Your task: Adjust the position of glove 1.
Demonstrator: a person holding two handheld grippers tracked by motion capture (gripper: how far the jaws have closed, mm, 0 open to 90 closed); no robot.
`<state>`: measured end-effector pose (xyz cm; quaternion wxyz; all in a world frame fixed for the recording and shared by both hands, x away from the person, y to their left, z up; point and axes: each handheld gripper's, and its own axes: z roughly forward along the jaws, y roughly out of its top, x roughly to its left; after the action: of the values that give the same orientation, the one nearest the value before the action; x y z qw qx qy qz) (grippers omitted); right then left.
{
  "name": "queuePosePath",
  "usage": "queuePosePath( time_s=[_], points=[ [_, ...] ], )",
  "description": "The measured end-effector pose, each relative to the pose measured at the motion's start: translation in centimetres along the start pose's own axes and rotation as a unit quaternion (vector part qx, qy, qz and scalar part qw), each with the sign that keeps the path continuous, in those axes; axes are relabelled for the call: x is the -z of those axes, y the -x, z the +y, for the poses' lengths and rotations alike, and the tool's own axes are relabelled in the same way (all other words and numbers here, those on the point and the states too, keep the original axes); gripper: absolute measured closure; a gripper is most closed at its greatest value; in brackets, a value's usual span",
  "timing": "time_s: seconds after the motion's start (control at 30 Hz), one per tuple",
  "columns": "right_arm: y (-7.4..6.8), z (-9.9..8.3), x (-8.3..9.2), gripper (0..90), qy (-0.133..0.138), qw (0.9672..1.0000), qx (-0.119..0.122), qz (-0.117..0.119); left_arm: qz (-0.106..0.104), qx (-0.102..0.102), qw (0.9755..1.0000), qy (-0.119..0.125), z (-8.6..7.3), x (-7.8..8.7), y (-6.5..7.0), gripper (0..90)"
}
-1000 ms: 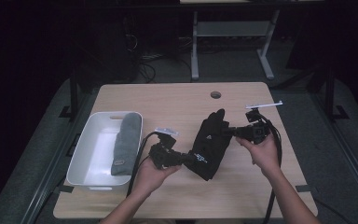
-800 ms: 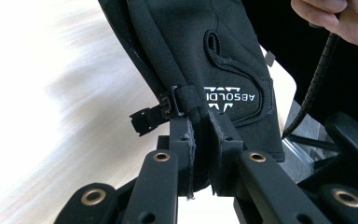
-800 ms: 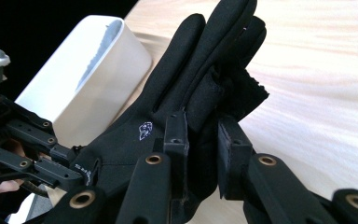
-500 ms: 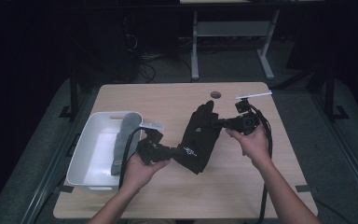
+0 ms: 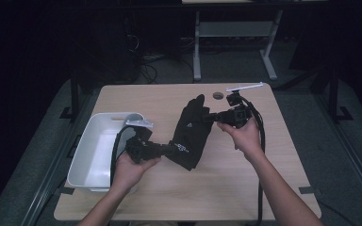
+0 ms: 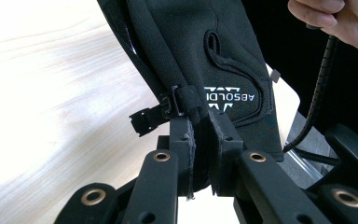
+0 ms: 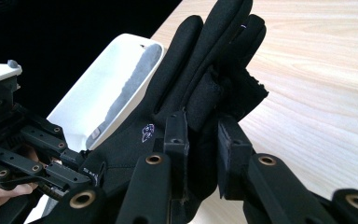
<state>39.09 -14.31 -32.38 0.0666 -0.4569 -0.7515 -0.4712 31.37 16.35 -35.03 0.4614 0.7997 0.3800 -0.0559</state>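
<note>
A black glove [image 5: 191, 134] hangs above the wooden table [image 5: 264, 188], stretched between both grippers. My left gripper [image 5: 172, 149] is shut on the glove's cuff [image 6: 214, 121], just below the white logo [image 6: 228, 99]. My right gripper [image 5: 212, 117] is shut on the glove's thumb side near the fingers [image 7: 205, 100]. In the right gripper view the glove's fingers [image 7: 223, 42] point up and away, and the left gripper [image 7: 51, 172] shows at the lower left.
A white bin [image 5: 92, 150] stands at the table's left edge with a grey cloth [image 7: 130, 88] inside. A round cable hole [image 5: 218, 95] lies near the table's far edge. Cables trail from both grippers.
Both hands have lifted the glove off the table and carried it left, toward the white bin. Both grips have held.
</note>
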Motion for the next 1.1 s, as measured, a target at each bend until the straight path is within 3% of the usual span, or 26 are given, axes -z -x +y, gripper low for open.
queuePosePath(
  time_s=[0.67, 1.1],
  points=[
    [-2.6, 2.3, -2.3, 76.5, -0.006, 0.9997, 0.015, 0.02, 0.02, 0.004, 0.9996, 0.022, -0.5, 3.5, -0.7, 81.6],
    [-4.5, 3.8, -4.8, 76.5, -0.013, 0.9989, 0.028, 0.035, 0.041, 0.011, 0.9987, 0.03, -1.2, 6.3, -1.7, 81.6]
  ],
)
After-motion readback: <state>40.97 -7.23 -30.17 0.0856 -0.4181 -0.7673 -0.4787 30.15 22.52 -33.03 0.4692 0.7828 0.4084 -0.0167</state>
